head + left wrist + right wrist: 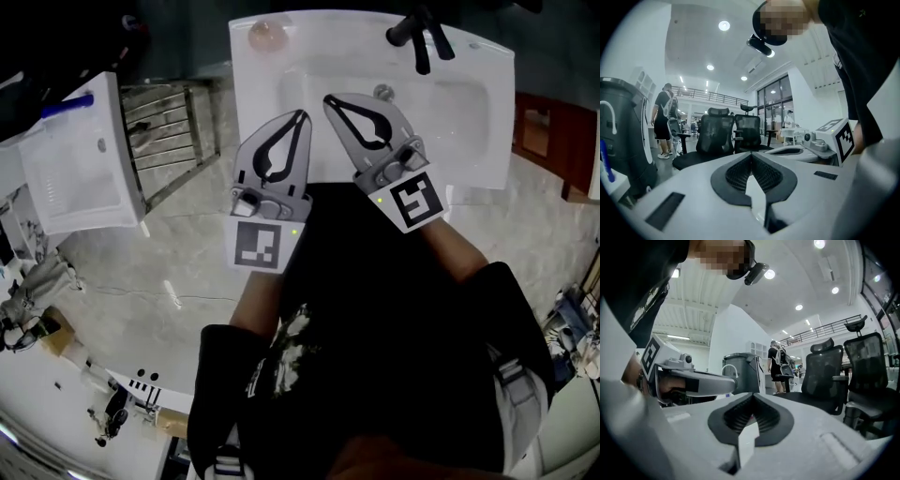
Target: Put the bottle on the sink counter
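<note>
I look down on a white sink counter (258,112) with a basin and a black faucet (420,33). A round pinkish thing (267,36), perhaps the bottle seen from above, stands on the counter's back left corner. My left gripper (301,113) and right gripper (327,97) hang side by side over the sink's front edge, tips nearly touching. Both are shut with nothing between their jaws, as the left gripper (751,153) and right gripper (752,393) show in their own views. Each gripper points level, away from the sink, into the room.
A white unit (70,169) with a blue handle and a metal rack (173,131) stand left of the sink. The gripper views show black office chairs (715,136), a grey bin (740,371) and a standing person (663,119). The person holding the grippers fills the head view's lower half.
</note>
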Motion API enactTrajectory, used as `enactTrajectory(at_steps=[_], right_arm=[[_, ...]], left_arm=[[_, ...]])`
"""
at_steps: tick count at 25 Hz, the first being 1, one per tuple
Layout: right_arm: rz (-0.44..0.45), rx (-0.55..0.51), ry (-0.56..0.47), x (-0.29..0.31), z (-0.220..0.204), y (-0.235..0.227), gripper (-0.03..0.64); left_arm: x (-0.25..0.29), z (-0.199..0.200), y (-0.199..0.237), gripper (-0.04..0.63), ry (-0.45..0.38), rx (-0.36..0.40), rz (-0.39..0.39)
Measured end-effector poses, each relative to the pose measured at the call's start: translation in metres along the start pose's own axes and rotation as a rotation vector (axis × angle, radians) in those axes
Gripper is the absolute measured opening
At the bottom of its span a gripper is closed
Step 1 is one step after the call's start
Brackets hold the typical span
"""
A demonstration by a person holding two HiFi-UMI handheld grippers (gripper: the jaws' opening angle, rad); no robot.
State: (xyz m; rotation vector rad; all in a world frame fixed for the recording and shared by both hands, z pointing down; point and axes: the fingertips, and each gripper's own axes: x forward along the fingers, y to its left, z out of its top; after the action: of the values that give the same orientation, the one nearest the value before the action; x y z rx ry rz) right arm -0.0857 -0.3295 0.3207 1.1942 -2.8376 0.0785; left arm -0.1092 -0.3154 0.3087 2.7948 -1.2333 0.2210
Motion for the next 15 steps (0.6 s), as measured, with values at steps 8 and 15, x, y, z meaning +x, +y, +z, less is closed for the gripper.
enactTrajectory(at_steps=[8,15], right_arm=[[-0.058,-0.001,-0.029,-0.044,0.038,0.042,-0.006],[-0.104,-0.025,-0.089,-0.107,0.054,0.072,-0.006]], left_arm=[[-0.046,0.025,-0.02,0.014,-0.039,0.022,-0.028],[-0.087,0.024,-0.076,0.014,-0.097,0.02,-0.037]])
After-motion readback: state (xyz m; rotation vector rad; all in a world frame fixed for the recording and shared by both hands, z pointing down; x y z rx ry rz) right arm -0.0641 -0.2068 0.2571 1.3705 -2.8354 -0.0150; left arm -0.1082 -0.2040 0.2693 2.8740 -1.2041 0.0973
